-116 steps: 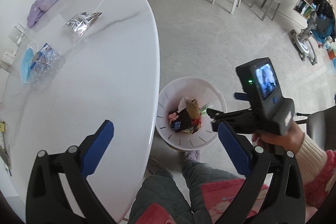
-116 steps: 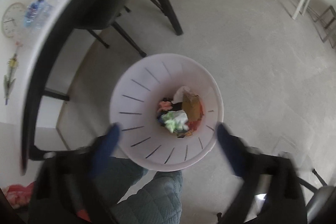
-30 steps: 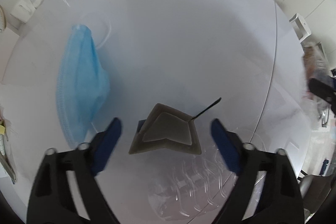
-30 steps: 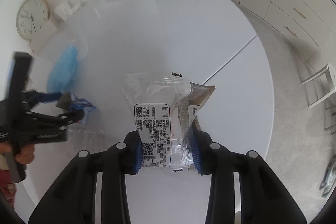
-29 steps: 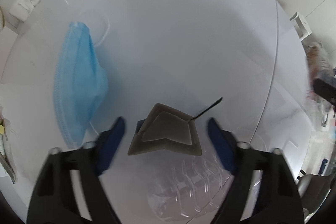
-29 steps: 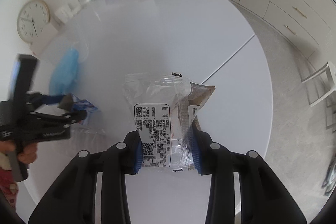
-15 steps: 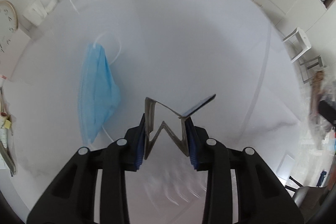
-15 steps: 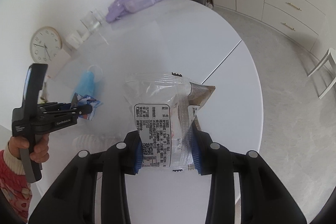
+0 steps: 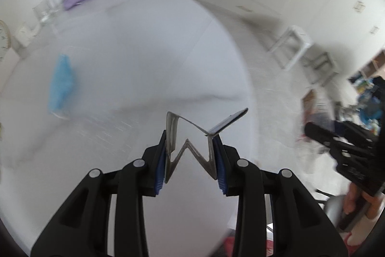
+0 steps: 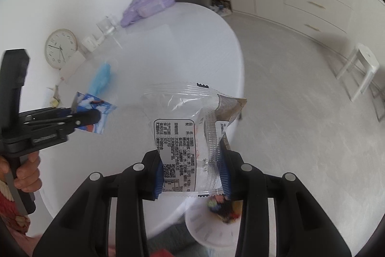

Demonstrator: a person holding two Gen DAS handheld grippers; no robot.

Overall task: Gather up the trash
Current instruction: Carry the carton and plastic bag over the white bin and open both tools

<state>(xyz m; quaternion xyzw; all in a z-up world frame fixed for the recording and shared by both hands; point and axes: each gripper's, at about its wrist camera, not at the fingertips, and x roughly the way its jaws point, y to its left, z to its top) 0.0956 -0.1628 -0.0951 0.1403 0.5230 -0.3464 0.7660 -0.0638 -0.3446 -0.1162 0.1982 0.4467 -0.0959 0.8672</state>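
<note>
Moved since a second ago: left gripper [image 9: 191, 155], then open around the blue-printed wrapper [image 10: 92, 116] on the white table [image 9: 125, 59], now clenched on it and lifted clear of the tabletop; wrapper crumpled into a zigzag between the pads, centre of the left wrist view. Right gripper [image 10: 192, 170]: grasping the clear snack bag [image 10: 186, 134] as before, bag upright at centre frame. Blue face mask [image 9: 61, 86]: lying on the table, middle left. White trash bin [image 10: 214, 228]: on the floor, bottom centre of the right wrist view, coloured litter inside. Purple bag [image 10: 150, 4]: far table edge, upper centre.
</note>
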